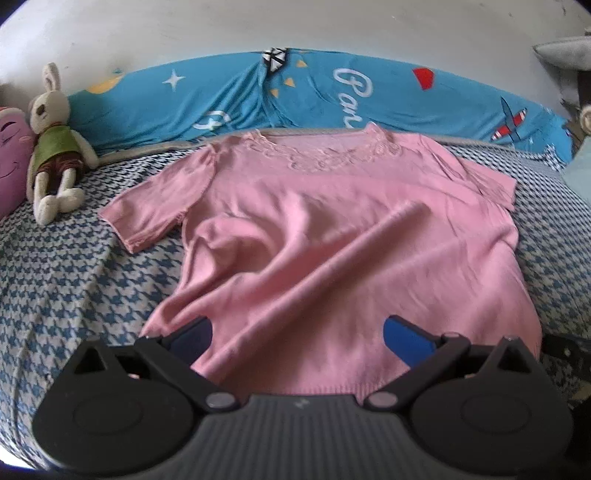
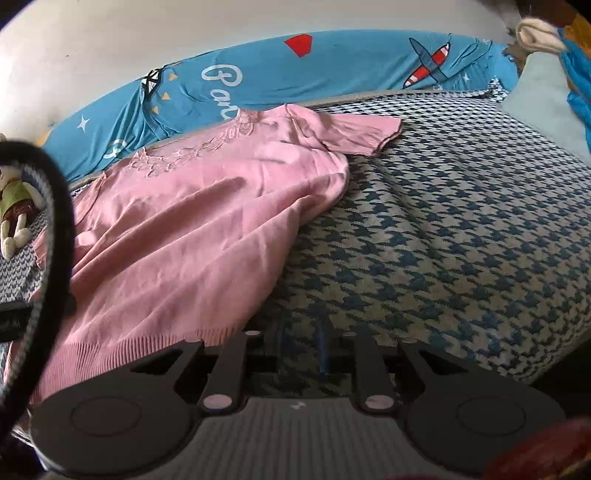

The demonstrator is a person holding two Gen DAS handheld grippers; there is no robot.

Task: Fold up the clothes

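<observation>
L gripper [image 1: 297, 332] gaping wide over ribbed hem of pink top [image 1: 332, 236]; R gripper [image 2: 301, 343] standing narrow, gripping nothing, hovering beside hem. Top lying flat — soft knit, lace neckline — on blue-white houndstooth bedcover [image 2: 461, 229]. Blue printed bolster [image 1: 221, 99] lining white wall [image 1: 295, 26]; plush rabbit [image 1: 53, 147] at far left.

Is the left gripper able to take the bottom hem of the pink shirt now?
Probably yes. The left gripper is open right over the pink shirt, the hem lies just below its fingers, and nothing covers it.
</observation>
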